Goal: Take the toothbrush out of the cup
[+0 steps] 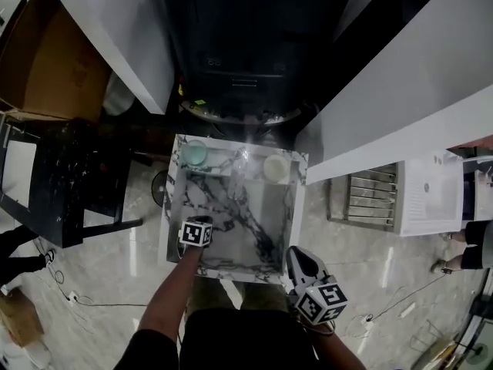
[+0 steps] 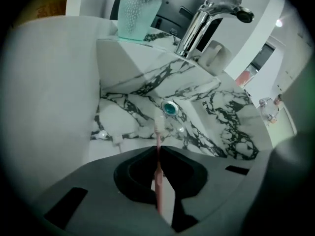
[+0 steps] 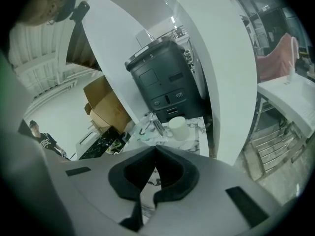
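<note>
Left tongs (image 2: 157,149) are pinching the thin pink plastic toothbrush (image 2: 158,163), bristle head fwd, over the basin of the white marble sink w/ black veins (image 2: 221,112). It is already out of the dotted pale-green cup (image 2: 139,14) on the back ledge. Right tongs (image 3: 154,149) are pressed together, empty, off to the side. Next, prob.: lay the brush down and release it gently.

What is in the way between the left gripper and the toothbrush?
Nothing. The left gripper is shut on the pink toothbrush and holds it over the sink, apart from the green cup on the ledge.
</note>
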The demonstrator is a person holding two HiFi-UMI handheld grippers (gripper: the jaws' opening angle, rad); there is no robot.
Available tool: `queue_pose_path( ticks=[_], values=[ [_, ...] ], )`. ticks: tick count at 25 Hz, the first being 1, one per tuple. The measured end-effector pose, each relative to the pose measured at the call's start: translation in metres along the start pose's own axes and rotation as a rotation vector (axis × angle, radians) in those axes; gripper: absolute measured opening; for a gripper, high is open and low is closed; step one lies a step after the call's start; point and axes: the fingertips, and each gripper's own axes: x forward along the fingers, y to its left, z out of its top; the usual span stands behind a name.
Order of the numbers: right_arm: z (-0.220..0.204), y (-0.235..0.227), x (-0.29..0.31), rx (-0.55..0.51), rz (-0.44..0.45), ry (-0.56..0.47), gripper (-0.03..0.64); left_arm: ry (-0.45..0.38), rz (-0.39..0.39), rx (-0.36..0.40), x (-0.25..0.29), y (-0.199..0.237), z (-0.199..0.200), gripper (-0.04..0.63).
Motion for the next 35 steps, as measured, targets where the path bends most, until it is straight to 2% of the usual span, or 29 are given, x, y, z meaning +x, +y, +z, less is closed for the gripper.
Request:
queue_pose_path(
  ticks=[9, 12, 17, 22, 25, 28, 35],
  values=[
    [-0.016, -0.006, 0.002, 0.043, -0.035, 0.003, 0.013, 0.048, 0.016, -0.038, 0.023, 0.015, -0.012, 0.044],
    [-0.020, -0.009, 0.001, 0.057, -0.044, 0.003, 0.013, 0.034, 0.015, -0.067, 0.025, 0.018, -0.013, 0.046],
    [-0.016, -0.009, -0.002, 0.068, -0.056, -0.006, 0.013, 0.002, 0.041, -0.062, 0.019, 0.022, -0.005, 0.046],
    [0.001, -0.002, -0.010, 0.052, -0.047, -0.041, 0.013, -0.028, 0.054, -0.074, 0.001, 0.023, 0.004, 0.091],
    [0.014, 0.002, -0.014, 0.038, -0.033, -0.074, 0.013, -0.085, 0.060, -0.063, -0.020, 0.018, 0.021, 0.091],
    [0.021, 0.005, -0.023, 0.013, -0.023, -0.094, 0.013, -0.161, 0.057, 0.004, -0.055, 0.001, 0.040, 0.091],
    [0.046, 0.002, -0.049, -0.086, -0.026, -0.152, 0.014, -0.413, -0.005, 0.112, -0.189, -0.057, 0.080, 0.089]
  ],
)
